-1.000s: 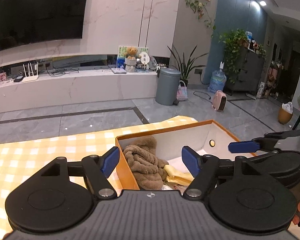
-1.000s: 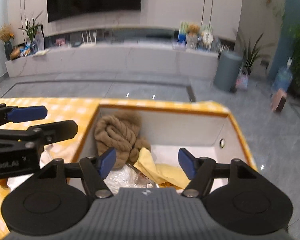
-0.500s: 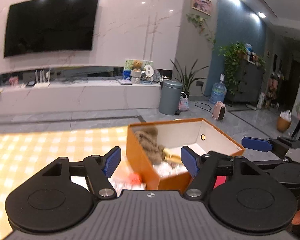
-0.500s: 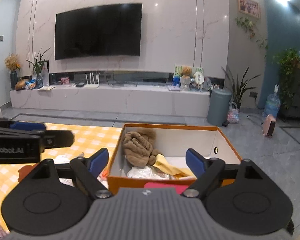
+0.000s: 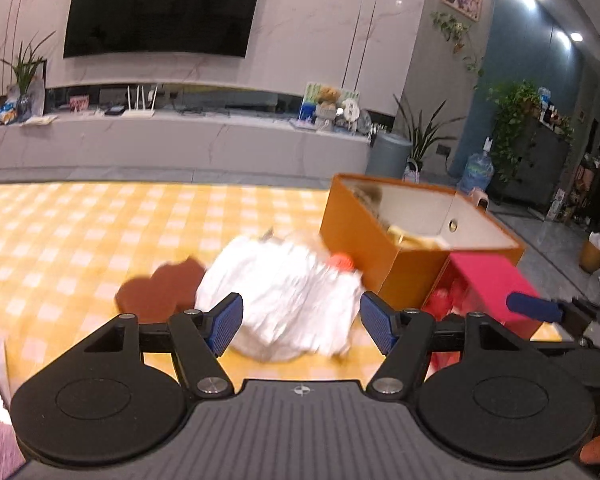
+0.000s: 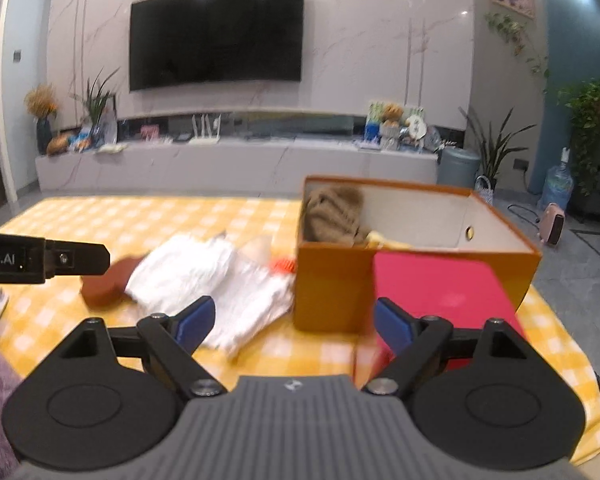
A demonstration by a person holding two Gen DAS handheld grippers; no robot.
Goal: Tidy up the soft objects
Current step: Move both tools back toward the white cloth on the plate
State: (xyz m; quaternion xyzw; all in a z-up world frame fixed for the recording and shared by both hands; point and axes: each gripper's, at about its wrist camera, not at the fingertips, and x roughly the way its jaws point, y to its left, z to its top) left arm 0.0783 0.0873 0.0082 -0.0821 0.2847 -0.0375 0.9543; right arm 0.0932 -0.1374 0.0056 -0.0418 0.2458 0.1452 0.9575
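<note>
On yellow-checked counter (image 6: 100,216), beside orange box (image 6: 332,284): white cloth (image 5: 284,292) lies loose, brown soft item (image 5: 160,288) at its far-left edge. Box already holds tan knit (image 6: 332,212). Left gripper (image 5: 301,322) fingers apart, empty, cloth straight ahead. Right gripper (image 6: 296,324) just opened wider, nothing between. Step: between placements, picking next item. Next: descend on cloth, pinch bunched fold, lift into box.

Left gripper (image 5: 301,323) was open over white cloth (image 5: 284,292); orange box (image 5: 384,256) sat right, on checkered tablecloth (image 5: 80,232).
</note>
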